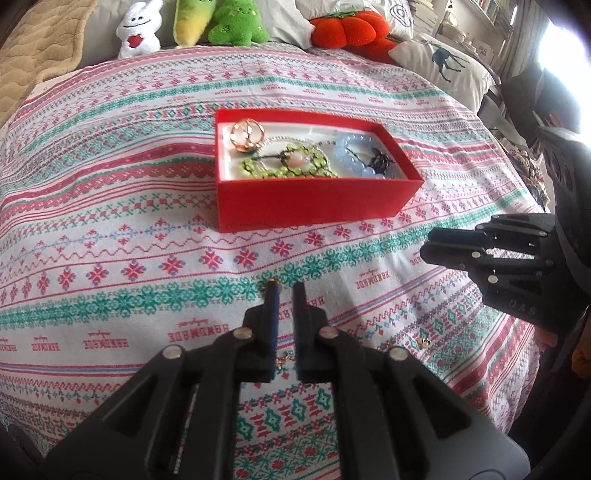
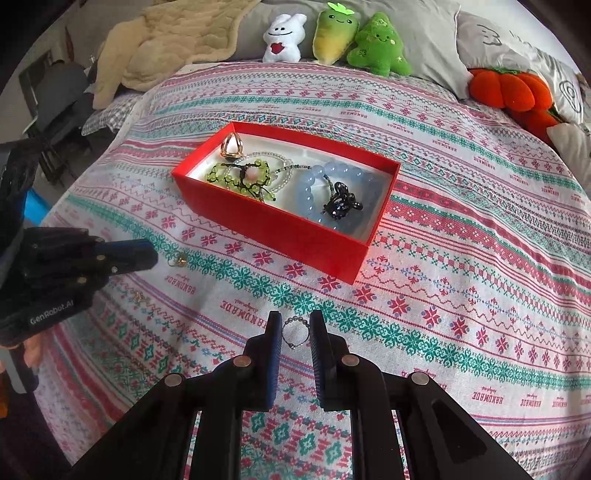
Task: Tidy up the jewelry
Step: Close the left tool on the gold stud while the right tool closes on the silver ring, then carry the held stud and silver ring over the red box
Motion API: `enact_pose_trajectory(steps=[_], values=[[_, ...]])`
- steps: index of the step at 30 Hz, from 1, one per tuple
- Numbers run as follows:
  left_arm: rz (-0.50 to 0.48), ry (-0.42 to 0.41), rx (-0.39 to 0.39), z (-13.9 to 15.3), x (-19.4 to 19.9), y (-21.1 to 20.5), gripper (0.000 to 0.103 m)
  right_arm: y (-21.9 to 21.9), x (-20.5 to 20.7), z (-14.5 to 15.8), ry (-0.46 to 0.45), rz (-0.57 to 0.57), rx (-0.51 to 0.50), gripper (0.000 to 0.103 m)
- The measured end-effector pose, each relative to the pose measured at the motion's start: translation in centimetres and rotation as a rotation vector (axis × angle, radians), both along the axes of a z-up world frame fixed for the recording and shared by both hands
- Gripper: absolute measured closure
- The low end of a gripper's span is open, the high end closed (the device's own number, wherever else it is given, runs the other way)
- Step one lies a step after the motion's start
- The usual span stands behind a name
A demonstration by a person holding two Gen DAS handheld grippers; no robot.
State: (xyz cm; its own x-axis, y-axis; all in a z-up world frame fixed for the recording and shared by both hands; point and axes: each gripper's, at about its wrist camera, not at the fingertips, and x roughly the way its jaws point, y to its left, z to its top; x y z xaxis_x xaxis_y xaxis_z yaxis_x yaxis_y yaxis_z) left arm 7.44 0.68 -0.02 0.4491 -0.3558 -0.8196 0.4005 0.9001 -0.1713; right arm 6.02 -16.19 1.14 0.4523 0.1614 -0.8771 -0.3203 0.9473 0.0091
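A red box (image 1: pixel 314 201) (image 2: pixel 295 236) sits on the patterned bedspread and holds a gold ring (image 1: pixel 246 134) (image 2: pixel 231 146), a green bead bracelet (image 1: pixel 284 162) (image 2: pixel 240 177), a blue bead bracelet (image 1: pixel 354 155) (image 2: pixel 325 188) and a black piece (image 2: pixel 341 205). My right gripper (image 2: pixel 295 325) is open around a small beaded silver ring (image 2: pixel 294 334) lying on the cloth. My left gripper (image 1: pixel 285 291) is open a little, low over the cloth, with a small gold earring (image 1: pixel 283 357) between its fingers. Another gold earring (image 1: pixel 424 342) (image 2: pixel 138 297) and a gold ring (image 2: pixel 179 260) lie nearby.
Plush toys line the bed's far edge: a white bunny (image 2: pixel 282 37), a green-yellow one (image 2: pixel 334 31), a green tree (image 2: pixel 378 46) and an orange pumpkin (image 2: pixel 513 92). A beige blanket (image 2: pixel 173 40) lies at the back left. Pillows (image 1: pixel 443 62) lie at the right.
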Motion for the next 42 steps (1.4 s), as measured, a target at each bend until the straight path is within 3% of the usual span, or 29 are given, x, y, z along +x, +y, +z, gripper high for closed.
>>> enact_pose_trajectory(steps=[2,6,12,16,18,19,31,42], values=[[-0.009,0.013,0.013,-0.8,0.2,-0.7,0.066,0.0,0.2,-0.3,0.014,-0.005,-0.002,0.088],[-0.007,0.036,0.052,-2.4,0.7,-1.4,0.065,0.0,0.2,-0.8,0.026,-0.004,-0.008,0.088],[0.005,0.031,0.050,-2.9,1.5,-1.9,0.065,0.3,0.0,-1.1,0.033,0.004,-0.018,0.088],[0.002,0.018,0.075,-3.1,1.9,-2.6,0.072,0.3,-0.1,-1.2,0.038,0.009,-0.022,0.088],[0.008,0.013,0.087,-3.2,2.0,-2.7,0.086,0.2,-0.2,-1.2,0.036,0.010,-0.024,0.088],[0.013,0.011,0.087,-3.3,2.1,-2.8,0.088,0.2,-0.2,-1.2,0.035,0.008,-0.025,0.088],[-0.002,-0.005,0.073,-2.1,0.8,-2.2,0.090,0.6,0.0,-0.6,0.017,0.010,-0.020,0.088],[0.033,-0.067,-0.003,2.3,0.9,-0.1,0.090,1.0,1.4,1.8,-0.035,-0.009,0.010,0.088]])
